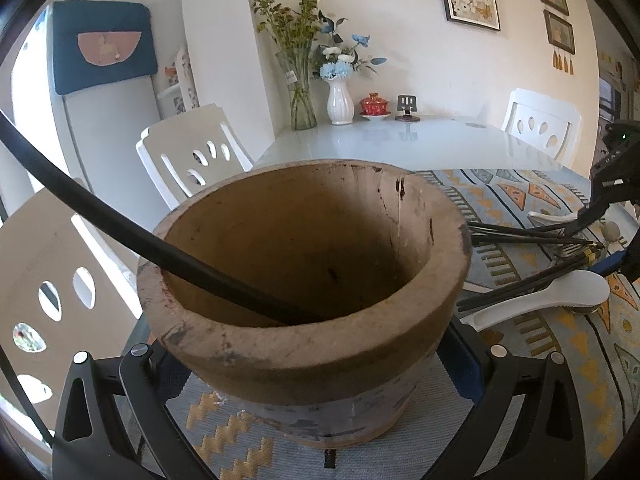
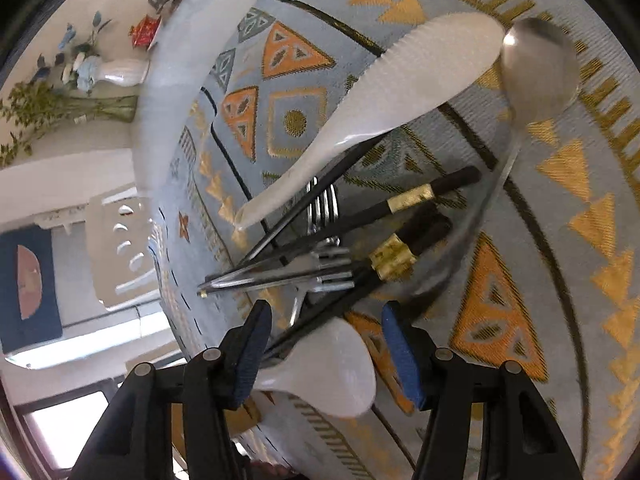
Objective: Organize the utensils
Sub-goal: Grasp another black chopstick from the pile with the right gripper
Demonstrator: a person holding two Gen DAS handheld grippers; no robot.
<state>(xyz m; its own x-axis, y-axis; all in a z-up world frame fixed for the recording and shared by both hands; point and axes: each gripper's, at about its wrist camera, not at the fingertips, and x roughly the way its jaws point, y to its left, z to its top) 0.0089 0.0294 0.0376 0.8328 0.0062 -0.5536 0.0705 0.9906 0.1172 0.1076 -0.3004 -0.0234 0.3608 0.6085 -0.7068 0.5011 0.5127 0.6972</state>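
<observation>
The wooden pot [image 1: 304, 300] sits between the left gripper's [image 1: 316, 364] spread fingers, which flank its base; whether the pads press the wall I cannot tell. It is thick-rimmed, round, rough and stained, with one black chopstick [image 1: 168, 256] already leaning inside. The woven patterned mat [image 2: 520, 240] carries the loose pile, just ahead of the right gripper [image 2: 320, 344], the nearer hand by far. Its blue-padded fingers stand apart, holding nothing, with a glossy white spoon [image 2: 332, 368] lying between them, its bowl toward the camera and its long axis running forward along the fingers. Beyond lie a larger white spoon [image 2: 384, 108], black gold-banded chopsticks [image 2: 360, 232], steel forks [image 2: 324, 208] and a blurred steel spoon [image 2: 540, 68].
</observation>
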